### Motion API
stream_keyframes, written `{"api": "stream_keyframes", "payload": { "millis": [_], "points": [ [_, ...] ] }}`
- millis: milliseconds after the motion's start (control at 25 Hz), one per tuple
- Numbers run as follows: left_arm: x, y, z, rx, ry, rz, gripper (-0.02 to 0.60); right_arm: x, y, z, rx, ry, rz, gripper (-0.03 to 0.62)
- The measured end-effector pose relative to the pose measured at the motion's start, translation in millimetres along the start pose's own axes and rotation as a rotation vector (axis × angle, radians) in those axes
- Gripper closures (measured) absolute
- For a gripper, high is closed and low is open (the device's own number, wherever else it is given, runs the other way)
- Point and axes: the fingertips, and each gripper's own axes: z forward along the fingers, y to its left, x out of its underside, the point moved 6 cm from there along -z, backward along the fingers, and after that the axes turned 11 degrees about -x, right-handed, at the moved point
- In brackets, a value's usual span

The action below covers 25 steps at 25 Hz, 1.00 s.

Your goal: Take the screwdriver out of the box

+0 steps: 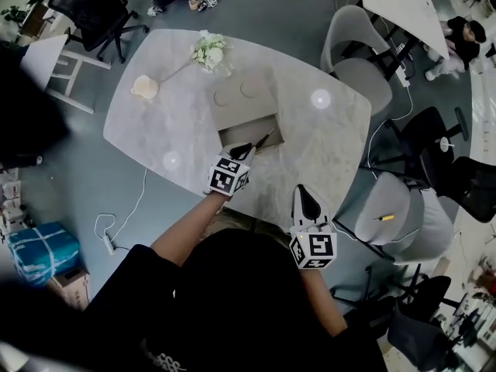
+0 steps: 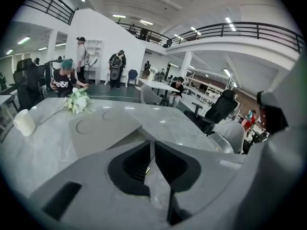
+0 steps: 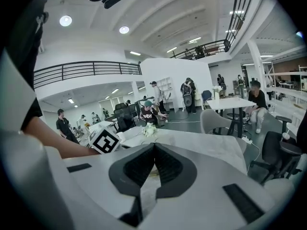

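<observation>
Screwdriver (image 1: pixel 264 139): slim dark shaft in the near right corner of the open box (image 1: pixel 235 132), which sits mid-table (image 1: pixel 170 122); its long axis runs diagonally from near-left to far-right, and whether its low end rests on the box rim cannot be told. Left gripper (image 1: pixel 243 150): jaws drawn together with nothing seen between them, tips at the box's near edge just left of the shaft's near end, and judged the better-placed hand for the pick. Right gripper (image 1: pixel 306 192): jaws closed and empty, near the table's near edge, well apart from the box.
</observation>
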Motion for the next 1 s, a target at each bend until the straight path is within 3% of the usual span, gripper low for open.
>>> {"api": "stream_keyframes", "payload": {
  "millis": [80, 200, 400, 760, 880, 1000],
  "points": [
    [5, 4, 26, 0.040, 0.058, 0.012, 0.555, -3, -6, 14, 0.004, 0.016, 0.000, 0.589],
    [10, 8, 59, 0.068, 0.120, 0.031, 0.460, -7, -15, 27, 0.024, 0.040, 0.015, 0.589],
    [20, 19, 105, 0.072, 0.214, 0.053, 0.445, -9, -32, 43, 0.071, 0.075, 0.032, 0.589],
    [36, 15, 151, 0.137, 0.354, 0.095, 0.437, -2, -57, 56, 0.152, 0.125, 0.065, 0.589],
    [43, 16, 158, 0.108, 0.402, 0.121, 0.439, -4, -60, 57, 0.165, 0.123, 0.070, 0.589],
    [46, 17, 163, 0.055, 0.415, 0.205, 0.499, -4, -62, 55, 0.172, 0.125, 0.065, 0.589]
  ]
}}
